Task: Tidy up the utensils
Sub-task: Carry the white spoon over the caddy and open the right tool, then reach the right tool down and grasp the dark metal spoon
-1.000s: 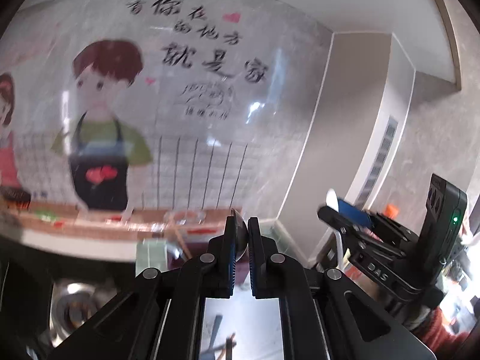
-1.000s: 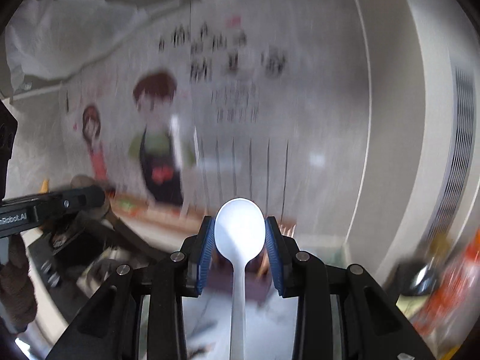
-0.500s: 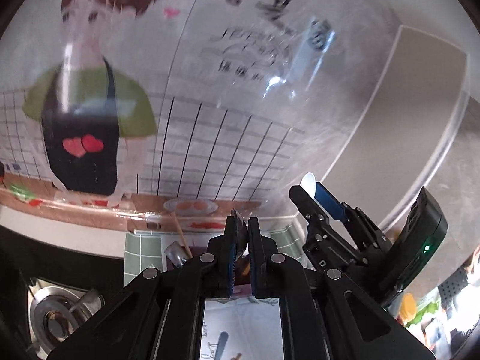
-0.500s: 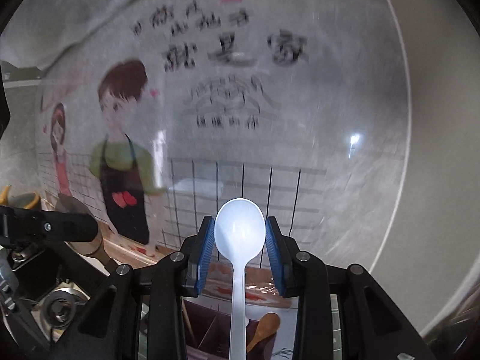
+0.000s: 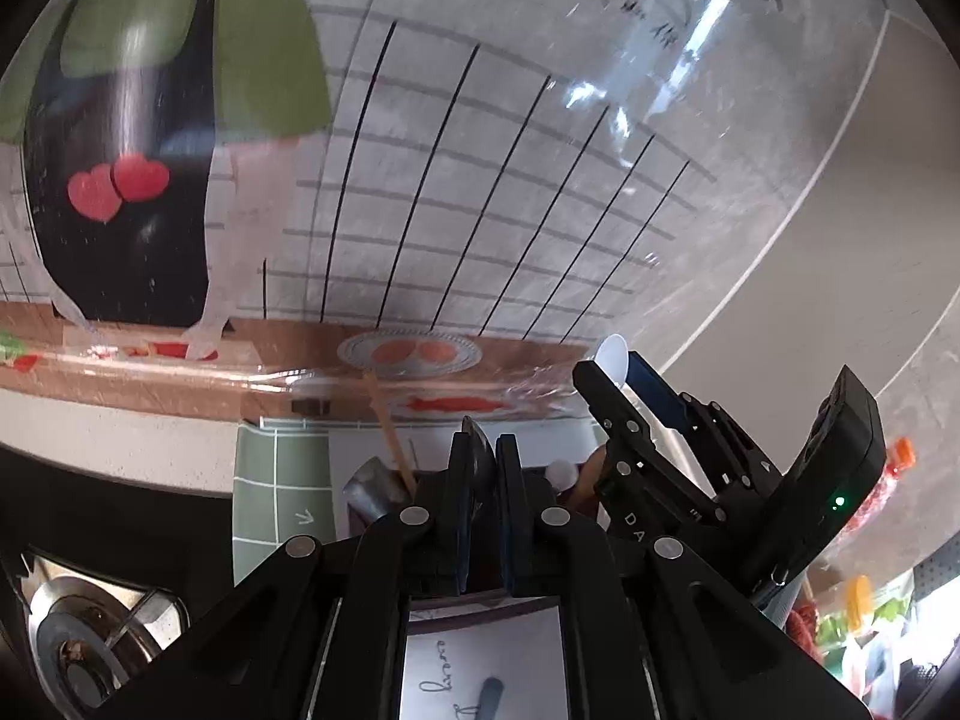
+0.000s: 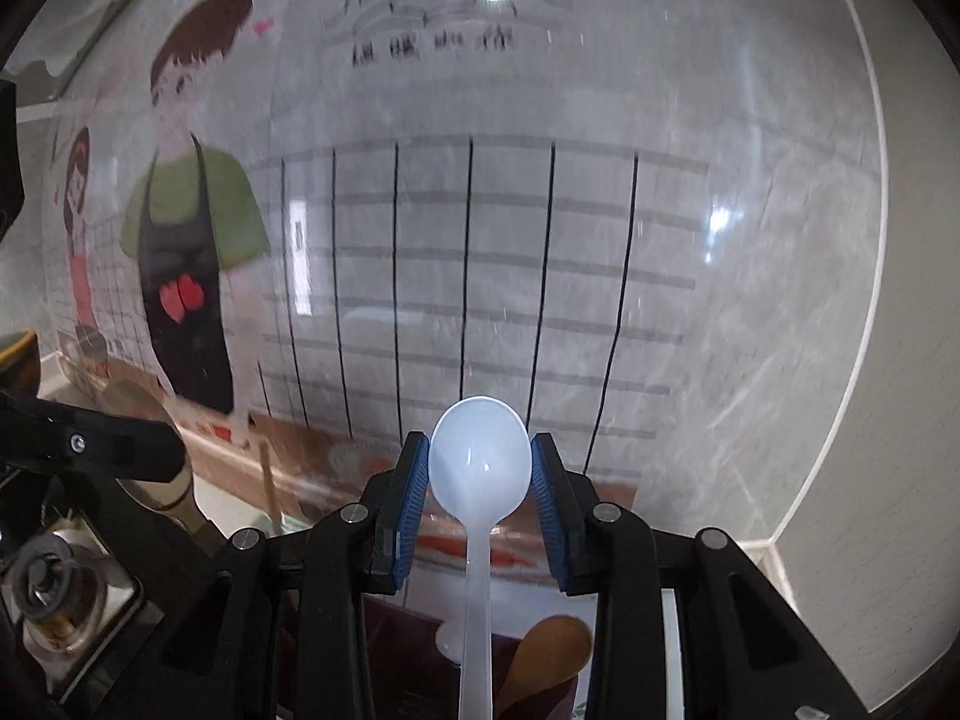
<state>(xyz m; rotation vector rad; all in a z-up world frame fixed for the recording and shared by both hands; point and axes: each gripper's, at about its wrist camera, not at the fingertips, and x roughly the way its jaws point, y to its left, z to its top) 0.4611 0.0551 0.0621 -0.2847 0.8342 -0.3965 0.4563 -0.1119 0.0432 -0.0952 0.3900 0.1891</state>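
Observation:
My right gripper (image 6: 480, 459) is shut on a white plastic spoon (image 6: 478, 546); its bowl sits upright between the blue pads. The left wrist view shows that gripper (image 5: 624, 375) to the right, the white bowl poking above it. My left gripper (image 5: 483, 447) is shut on a thin dark utensil seen edge on. In the right wrist view this is a dull brownish spoon bowl (image 6: 153, 450) behind the left gripper's finger. Below both sits a dark utensil holder (image 6: 414, 654) holding a wooden spoon (image 6: 549, 654), a white spoon and sticks.
A glossy wall sticker with cartoon cooks and a tile grid (image 6: 468, 276) fills the wall close ahead. A gas burner (image 5: 78, 654) lies low on the left, beside a green tiled mat (image 5: 276, 498). Bottles and packets (image 5: 894, 468) crowd the far right.
Both grippers have sunk and come closer to the wall, each keeping its spoon. The utensil holder has come into view below them.

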